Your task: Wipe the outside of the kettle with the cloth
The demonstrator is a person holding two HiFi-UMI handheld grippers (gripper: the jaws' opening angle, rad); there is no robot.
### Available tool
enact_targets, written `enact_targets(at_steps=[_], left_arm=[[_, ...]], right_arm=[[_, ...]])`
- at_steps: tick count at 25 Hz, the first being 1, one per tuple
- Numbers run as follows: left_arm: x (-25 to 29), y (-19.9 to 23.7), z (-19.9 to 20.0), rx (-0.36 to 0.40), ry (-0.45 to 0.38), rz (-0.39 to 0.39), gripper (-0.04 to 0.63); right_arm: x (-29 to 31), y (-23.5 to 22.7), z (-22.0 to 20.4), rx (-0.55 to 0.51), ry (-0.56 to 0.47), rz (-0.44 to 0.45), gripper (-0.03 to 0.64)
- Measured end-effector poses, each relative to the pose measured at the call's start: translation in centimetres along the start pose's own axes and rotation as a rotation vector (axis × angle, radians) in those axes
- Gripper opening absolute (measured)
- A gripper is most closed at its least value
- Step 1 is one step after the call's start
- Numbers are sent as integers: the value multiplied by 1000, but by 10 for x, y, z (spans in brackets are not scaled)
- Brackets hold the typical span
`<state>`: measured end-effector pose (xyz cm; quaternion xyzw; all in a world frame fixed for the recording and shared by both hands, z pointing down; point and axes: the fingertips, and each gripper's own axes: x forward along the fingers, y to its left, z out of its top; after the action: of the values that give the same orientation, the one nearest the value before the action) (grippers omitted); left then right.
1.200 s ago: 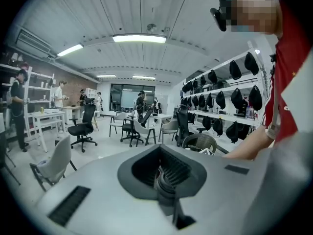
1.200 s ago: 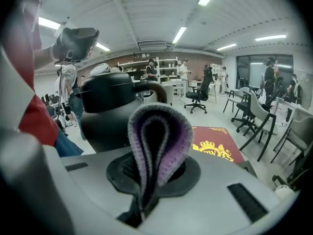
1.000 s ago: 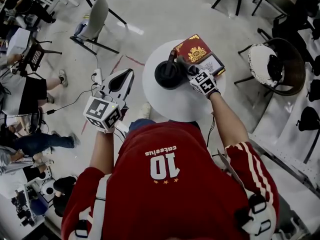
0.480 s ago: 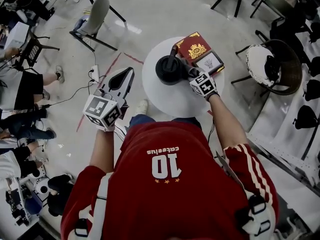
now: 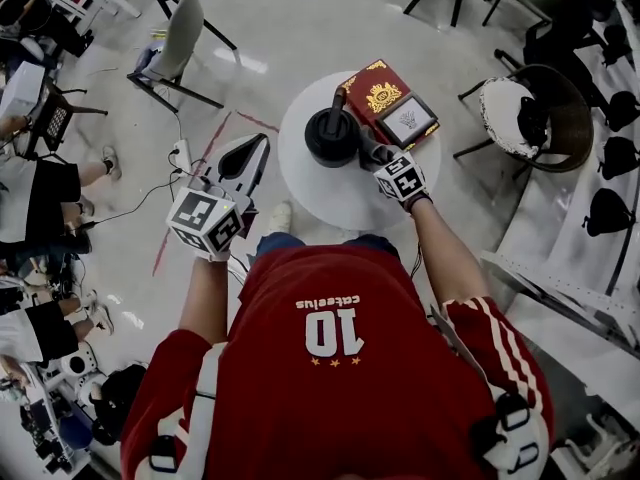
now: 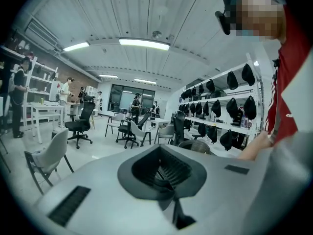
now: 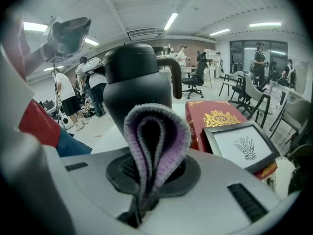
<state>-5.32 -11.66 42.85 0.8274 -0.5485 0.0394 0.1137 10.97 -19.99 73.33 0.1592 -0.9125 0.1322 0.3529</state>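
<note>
A matte black kettle (image 5: pixel 332 136) with a curved handle stands upright on the round white table (image 5: pixel 345 200). In the right gripper view the kettle (image 7: pixel 133 84) rises just beyond a folded purple cloth (image 7: pixel 157 137). My right gripper (image 7: pixel 146 187) is shut on the cloth's lower end, and the looped fold stands a little short of the kettle's side. From the head view, the right gripper (image 5: pixel 374 154) sits at the kettle's right side. My left gripper (image 5: pixel 243 164) hangs off the table to the left, over the floor. In its own view the left gripper (image 6: pixel 165 182) is shut, with nothing in it.
A red box with gold print (image 5: pixel 379 95) and a framed picture (image 5: pixel 407 120) lie on the table behind and right of the kettle. A grey chair (image 5: pixel 180 38) stands far left, a round wicker chair (image 5: pixel 560 118) at the right. People sit along the left edge.
The right gripper keeps the cloth beside the kettle and has shifted slightly along its right side. The left gripper stays off the table.
</note>
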Motion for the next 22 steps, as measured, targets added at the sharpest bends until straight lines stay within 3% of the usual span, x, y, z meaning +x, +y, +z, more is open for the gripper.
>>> enact_targets(at_steps=[22], left_arm=[[20,54,1,-53,29,-235,8]], right_arm=[[12,64,-4,193,43,-76,43]])
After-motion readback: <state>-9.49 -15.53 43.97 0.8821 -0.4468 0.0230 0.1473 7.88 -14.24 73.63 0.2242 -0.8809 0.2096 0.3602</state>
